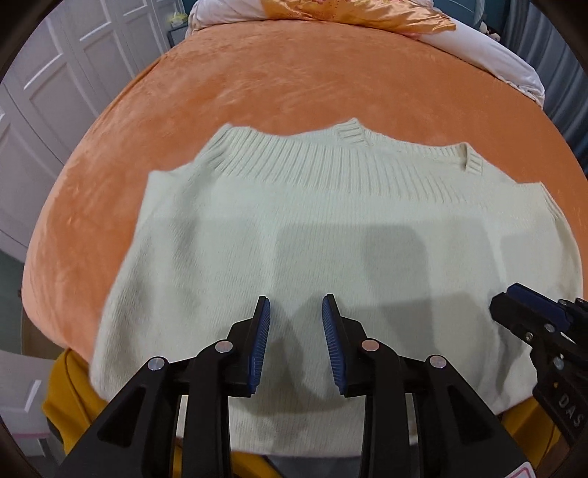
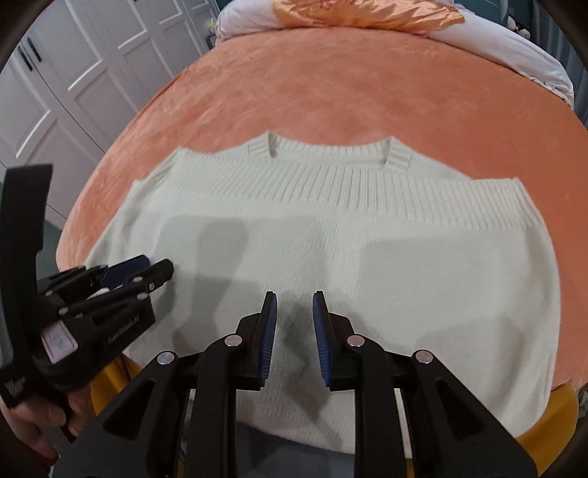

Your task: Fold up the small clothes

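Note:
A cream knitted sweater (image 1: 294, 228) lies flat on the orange bedspread, ribbed band and collar at the far side, near edge hanging over the bed's front. It also shows in the right wrist view (image 2: 349, 250). My left gripper (image 1: 296, 307) is open and empty, just above the sweater's near middle. It also shows at the left of the right wrist view (image 2: 154, 270). My right gripper (image 2: 294, 299) is open and empty above the sweater's near part. It shows at the right edge of the left wrist view (image 1: 514, 298).
The orange bedspread (image 1: 294, 84) covers a wide bed. White bedding (image 1: 488, 47) and a shiny orange pillow (image 1: 349, 14) lie at the far end. White wardrobe doors (image 2: 73, 66) stand to the left. A yellow cloth (image 1: 70, 389) hangs below the bed's front edge.

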{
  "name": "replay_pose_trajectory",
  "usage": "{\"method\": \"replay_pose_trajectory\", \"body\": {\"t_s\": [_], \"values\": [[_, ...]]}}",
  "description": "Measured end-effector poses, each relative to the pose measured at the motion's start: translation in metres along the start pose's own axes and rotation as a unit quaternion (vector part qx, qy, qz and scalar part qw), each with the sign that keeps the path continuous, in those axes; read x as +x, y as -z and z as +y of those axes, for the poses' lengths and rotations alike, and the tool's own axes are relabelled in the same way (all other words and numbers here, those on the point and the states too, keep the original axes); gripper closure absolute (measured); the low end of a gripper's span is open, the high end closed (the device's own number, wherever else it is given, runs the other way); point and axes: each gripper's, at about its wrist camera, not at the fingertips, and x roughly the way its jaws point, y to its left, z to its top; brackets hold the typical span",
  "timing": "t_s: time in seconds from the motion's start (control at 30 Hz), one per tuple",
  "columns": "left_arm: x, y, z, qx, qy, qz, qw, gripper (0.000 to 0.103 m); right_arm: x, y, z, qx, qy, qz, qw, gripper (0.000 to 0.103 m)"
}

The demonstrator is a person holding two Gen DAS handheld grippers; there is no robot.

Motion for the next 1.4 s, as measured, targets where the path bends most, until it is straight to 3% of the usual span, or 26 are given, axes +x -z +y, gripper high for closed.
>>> {"method": "replay_pose_trajectory", "body": {"t_s": [0.3, 0.43, 0.5, 0.57, 0.77, 0.87, 0.93, 1.1, 1.4], "values": [[0.0, 0.004, 0.006, 0.0, 0.011, -0.005, 0.9999, 0.073, 0.024, 0.011, 0.011, 0.001, 0.015, 0.034, 0.999, 0.082], [-0.011, 0.005, 0.023, -0.034, 0.031, -0.009, 0.9989, 0.072, 0.027, 0.01, 0.013, 0.001, 0.019, 0.042, 0.999, 0.082], [-0.022, 0.007, 0.041, -0.062, 0.036, -0.02, 0.9973, 0.065, 0.03, 0.009, 0.011, 0.008, 0.016, 0.048, 0.999, 0.082], [-0.034, 0.014, 0.069, -0.099, 0.025, -0.035, 0.9942, 0.049, 0.032, 0.009, 0.011, 0.009, 0.017, 0.053, 0.998, 0.082], [-0.032, 0.038, 0.139, -0.173, -0.035, -0.019, 0.9841, 0.037, 0.044, 0.004, 0.024, -0.007, 0.039, 0.072, 0.997, 0.081], [-0.017, 0.046, 0.154, -0.196, -0.011, 0.005, 0.9805, 0.037, 0.05, 0.002, 0.028, -0.008, 0.044, 0.077, 0.996, 0.081], [-0.016, 0.046, 0.153, -0.207, 0.0, 0.004, 0.9784, 0.037, 0.051, 0.001, 0.028, -0.007, 0.046, 0.08, 0.996, 0.081], [-0.01, 0.038, 0.134, -0.185, 0.028, 0.012, 0.9823, 0.034, 0.053, -0.001, 0.029, -0.011, 0.048, 0.088, 0.995, 0.08], [0.01, 0.028, 0.125, -0.188, 0.029, 0.019, 0.9815, 0.031, 0.055, 0.0, 0.027, -0.01, 0.043, 0.084, 0.996, 0.08]]}}
